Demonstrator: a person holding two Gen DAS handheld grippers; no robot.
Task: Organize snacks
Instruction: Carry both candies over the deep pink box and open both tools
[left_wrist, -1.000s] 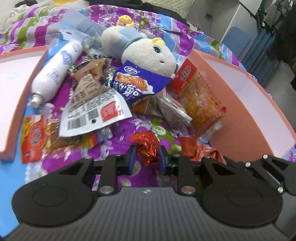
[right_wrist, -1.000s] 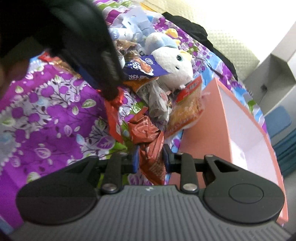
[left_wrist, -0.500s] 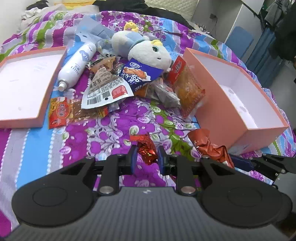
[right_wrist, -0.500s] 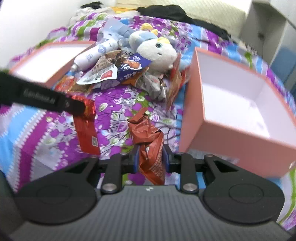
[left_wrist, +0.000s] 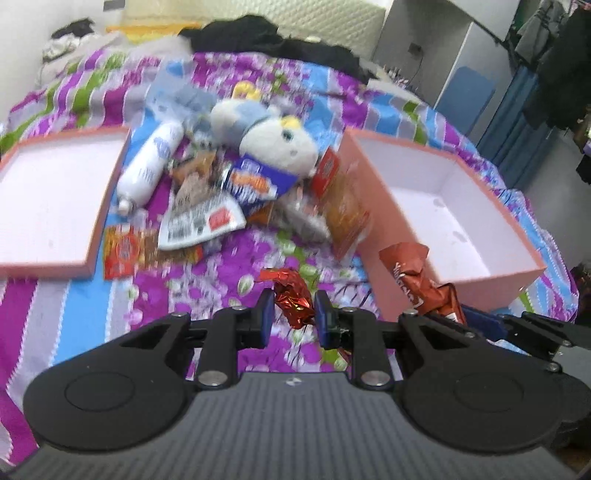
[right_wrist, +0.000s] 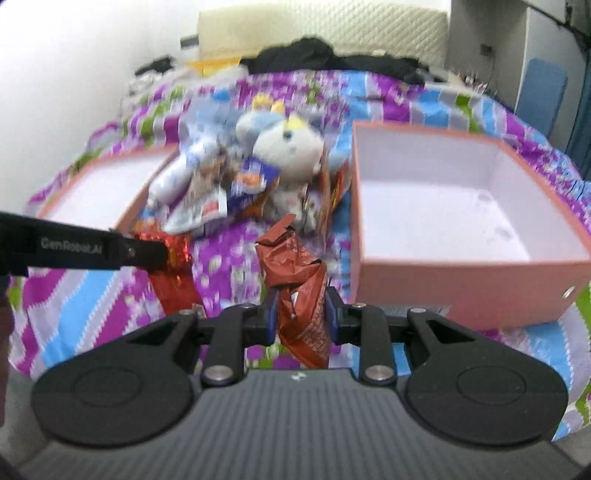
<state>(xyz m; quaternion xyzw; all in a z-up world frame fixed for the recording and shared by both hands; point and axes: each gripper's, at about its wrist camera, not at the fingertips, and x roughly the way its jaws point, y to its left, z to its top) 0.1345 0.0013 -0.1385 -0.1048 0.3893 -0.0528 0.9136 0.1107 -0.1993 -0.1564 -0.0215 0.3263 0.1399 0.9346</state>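
My left gripper (left_wrist: 292, 314) is shut on a shiny red foil snack (left_wrist: 291, 293) and holds it above the bedspread; it also shows in the right wrist view (right_wrist: 173, 254). My right gripper (right_wrist: 300, 314) is shut on a crumpled red-brown snack packet (right_wrist: 299, 288), also seen in the left wrist view (left_wrist: 417, 280). A deep pink box (left_wrist: 443, 206) (right_wrist: 461, 206) lies open at the right. A shallow pink lid (left_wrist: 55, 199) (right_wrist: 107, 188) lies at the left. A heap of snack packets (left_wrist: 221, 199) (right_wrist: 221, 192) lies between them.
A white and blue plush toy (left_wrist: 273, 144) and a white bottle (left_wrist: 151, 166) lie in the heap on the purple flowered bedspread (left_wrist: 110, 295). Dark clothes (left_wrist: 266, 40) lie at the far end. A wardrobe and hanging clothes (left_wrist: 554, 55) stand at the right.
Both grippers have lifted and drawn back from the heap with their snacks. More of the bed and both boxes shows now.
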